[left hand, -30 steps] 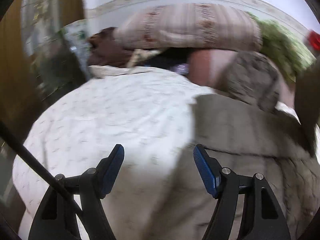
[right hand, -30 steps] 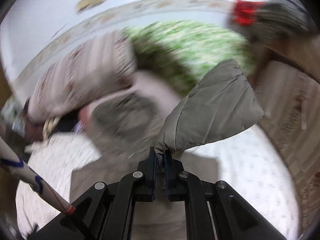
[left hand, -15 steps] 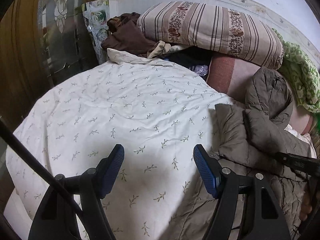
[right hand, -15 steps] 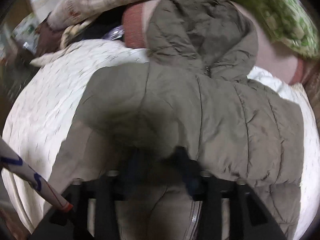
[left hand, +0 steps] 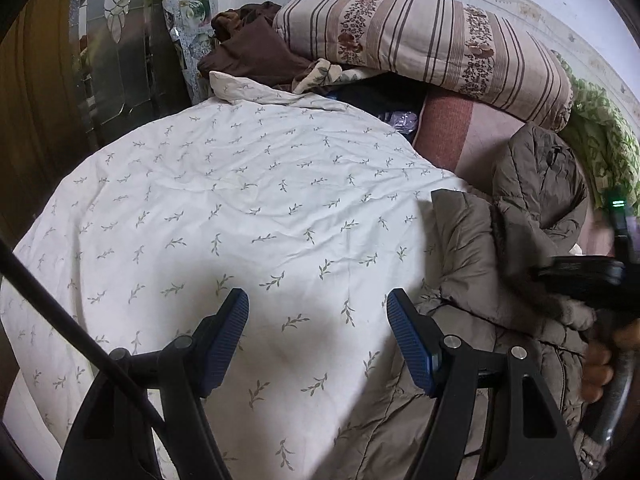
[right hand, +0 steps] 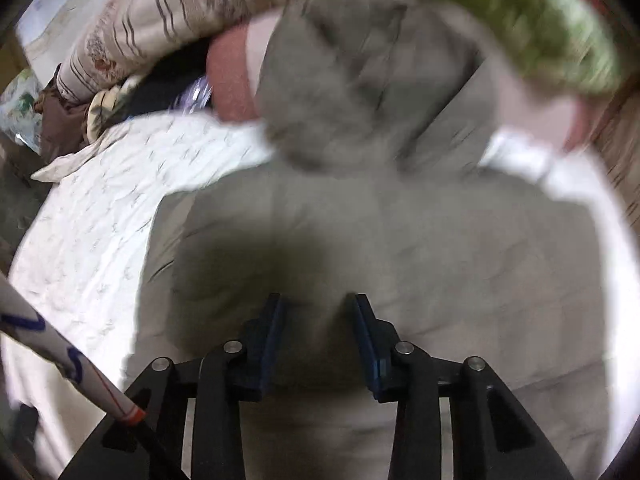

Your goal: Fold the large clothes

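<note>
Leaf-print bedspread [left hand: 240, 208] bears a padded jacket [left hand: 472, 280] below striped pillow [left hand: 432, 40]

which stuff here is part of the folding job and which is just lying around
Job:
- jacket
- left gripper, open over the bedsheet
- right gripper, closing above the jacket

Lying about:
- striped pillow
- brown cloth
- green blanket

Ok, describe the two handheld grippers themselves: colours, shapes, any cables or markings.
Left gripper: black angular frame with silver pivot bolts, two fingers faced with ribbed blue pads, a thin black cable crossing its left side. Right gripper: same black frame, silver bolts, blue pads, beside a white rod with blue scribbles and an orange band.
</note>
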